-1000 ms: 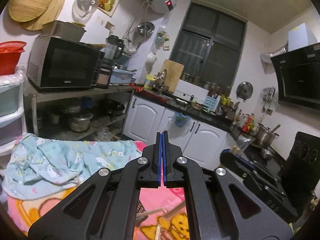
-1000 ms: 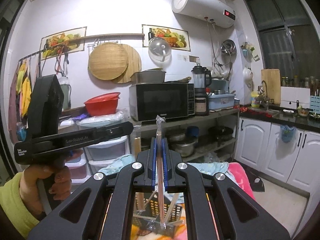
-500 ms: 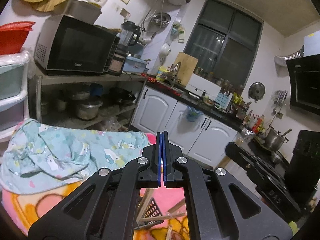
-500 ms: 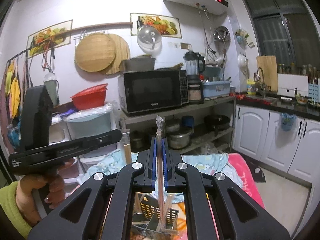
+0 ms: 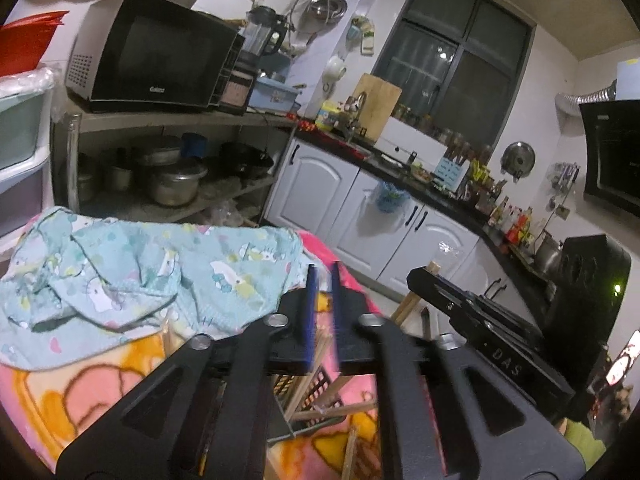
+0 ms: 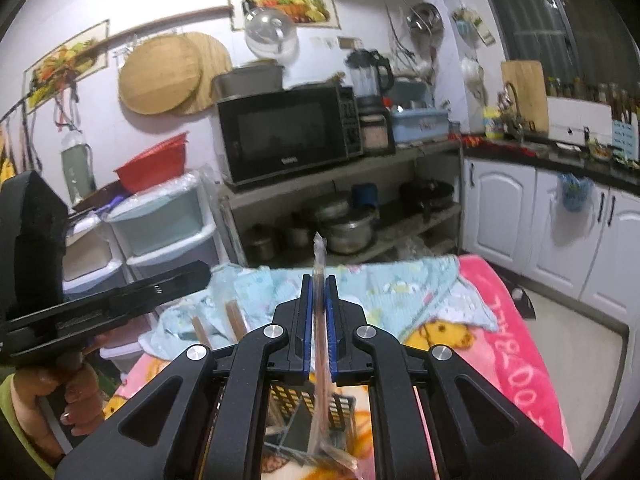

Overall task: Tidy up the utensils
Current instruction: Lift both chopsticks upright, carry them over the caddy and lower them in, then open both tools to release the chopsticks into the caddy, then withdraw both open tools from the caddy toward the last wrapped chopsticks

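My right gripper [image 6: 319, 280] has a pair of plastic-wrapped chopsticks [image 6: 320, 344] standing upright between its blue pads. Its jaws are opening and a thin gap shows beside the wrapper. The chopsticks' lower end reaches into the black mesh utensil basket [image 6: 344, 408] on the blanket, just below the fingers. Bare wooden chopsticks [image 6: 236, 316] lean out of the basket at the left. My left gripper [image 5: 322, 276] hovers above the same basket [image 5: 316, 384]. Its jaws are opening too, with nothing between them.
The basket stands on a pink cartoon blanket [image 5: 60, 392] with a crumpled light blue cloth [image 5: 140, 280] behind it. Beyond are a steel shelf with a microwave [image 6: 288, 136] and pots, plastic drawers [image 6: 160, 224] and white cabinets [image 6: 560, 220]. A hand [image 6: 72, 392] grips the left tool.
Both grippers came down toward the blanket and basket. The left jaws, shut before, now stand apart. The right jaws parted a little and the wrapped chopsticks slid lower between them.
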The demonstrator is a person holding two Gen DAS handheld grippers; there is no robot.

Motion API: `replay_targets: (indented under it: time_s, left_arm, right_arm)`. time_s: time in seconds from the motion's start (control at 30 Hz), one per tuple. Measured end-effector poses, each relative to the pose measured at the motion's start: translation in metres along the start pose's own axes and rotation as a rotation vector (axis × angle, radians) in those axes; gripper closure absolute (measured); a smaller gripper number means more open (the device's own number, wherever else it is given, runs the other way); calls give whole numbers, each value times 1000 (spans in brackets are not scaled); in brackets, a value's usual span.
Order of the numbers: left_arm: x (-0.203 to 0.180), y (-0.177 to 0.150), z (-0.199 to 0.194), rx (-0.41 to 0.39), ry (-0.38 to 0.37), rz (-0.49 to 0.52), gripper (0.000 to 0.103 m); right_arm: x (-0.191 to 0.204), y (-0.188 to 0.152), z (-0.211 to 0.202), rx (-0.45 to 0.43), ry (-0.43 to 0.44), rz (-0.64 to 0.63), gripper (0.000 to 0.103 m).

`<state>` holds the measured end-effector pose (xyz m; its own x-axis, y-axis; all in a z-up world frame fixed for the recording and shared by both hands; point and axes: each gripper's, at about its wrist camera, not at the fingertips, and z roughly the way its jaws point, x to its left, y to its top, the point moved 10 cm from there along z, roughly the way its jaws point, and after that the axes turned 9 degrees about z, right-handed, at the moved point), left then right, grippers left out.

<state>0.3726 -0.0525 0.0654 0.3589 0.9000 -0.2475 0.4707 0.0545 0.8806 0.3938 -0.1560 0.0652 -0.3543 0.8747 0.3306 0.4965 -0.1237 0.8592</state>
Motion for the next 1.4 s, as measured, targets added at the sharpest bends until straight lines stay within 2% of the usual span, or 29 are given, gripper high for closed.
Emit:
replay_targets:
  time_s: [0.03,0.07,0.1,0.13,0.33,0.47,0.83,1.2,1.4]
  left_arm:
    - [1,-2,-2,2,9,5,72]
    - [2,-3,-5,3,16,7,67]
    - [2,-3,-7,3,17,9,67]
    - [3,-3,-11,-1,23,11,62]
    - [5,-10,-33,7,76,43,24]
    - [8,-20,-43,24,101,47,11]
    - [14,-50,-64,60,157,52,11]
    - [12,-88,-74,107,164,50,11]
    - [11,-110,-72,144,159,42,11]
  right_arm:
    - [-3,-2,-1,6,-3,10,77]
    - [-6,-4,-3,4,-6,23,72]
    - [-9,-5,-5,4,-5,32,71]
    - [-12,-7,-7,6,-10,40,71]
    - [-29,-19,-27,17,-52,80,61]
    - [-31,-29,-41,23,-62,74,54]
    - [-23,-57,-78,6,-75,25,38]
    - [-15,-100,-94,68,-83,-24,36]
    - [-10,-113,-92,100,-80,-42,36]
